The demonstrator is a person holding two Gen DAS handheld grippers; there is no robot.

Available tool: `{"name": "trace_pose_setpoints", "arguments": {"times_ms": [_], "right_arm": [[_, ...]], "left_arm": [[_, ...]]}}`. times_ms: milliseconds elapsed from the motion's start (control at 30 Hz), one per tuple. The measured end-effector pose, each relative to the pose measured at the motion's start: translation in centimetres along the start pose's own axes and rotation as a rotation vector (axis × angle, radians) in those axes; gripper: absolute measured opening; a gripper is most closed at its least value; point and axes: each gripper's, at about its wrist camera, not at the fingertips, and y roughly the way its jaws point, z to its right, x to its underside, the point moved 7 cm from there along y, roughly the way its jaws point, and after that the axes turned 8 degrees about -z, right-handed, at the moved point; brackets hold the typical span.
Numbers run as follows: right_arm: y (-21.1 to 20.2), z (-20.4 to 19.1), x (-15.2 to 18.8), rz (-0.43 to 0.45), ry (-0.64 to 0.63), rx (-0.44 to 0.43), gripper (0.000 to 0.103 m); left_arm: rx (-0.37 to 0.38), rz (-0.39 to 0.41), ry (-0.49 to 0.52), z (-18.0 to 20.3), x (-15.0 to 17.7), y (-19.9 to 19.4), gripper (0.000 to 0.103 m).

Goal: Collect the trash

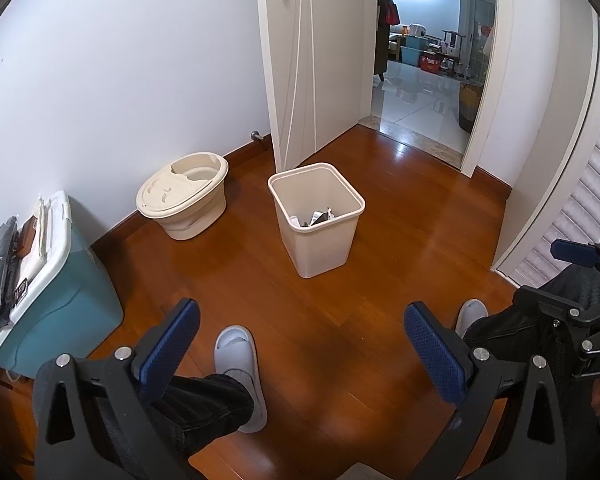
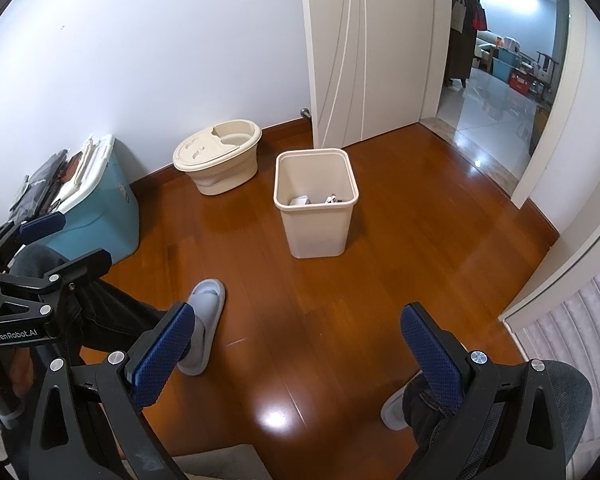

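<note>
Both the left gripper (image 1: 302, 344) and the right gripper (image 2: 296, 342) stood wide open and empty, so a slow, centred approach to the beige square plastic bin (image 1: 316, 216), mid-frame, seemed wise.

**Even indoor light, strong fisheye bend**

Both views are bright and sharp at centre. A glare spot lies on the wooden floor (image 2: 274, 416) between the right gripper's (image 2: 296, 356) spread fingers. Beyond them the doorway (image 2: 496, 92) looks cooler, bluish. Edges curve, with black corners.

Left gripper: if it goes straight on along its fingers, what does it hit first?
Probably bare wooden floor short of the beige trash bin; depth is unclear. The left gripper is open and empty, nothing between its fingers.
</note>
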Motion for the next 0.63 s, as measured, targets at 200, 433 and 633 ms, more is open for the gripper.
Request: {"name": "trace_pose_setpoints", "arguments": {"times_ms": [200, 433, 633], "right_arm": [[0.12, -0.28, 0.30, -0.004, 0.008, 0.003, 0.103], [0.21, -0.40, 0.37, -0.008, 0.011, 0.002, 0.103], [0.37, -0.52, 0.67, -0.014, 0.014, 0.002, 0.103]], "left_arm": [[-0.011, -0.009, 0.003, -0.09, 0.06, 0.31, 0.103], [-0.001, -0.019, 0.006, 0.43, 0.26, 0.38, 0.103], [0.005, -0.018, 0.011, 0.75, 0.47, 0.19, 0.103]]}}
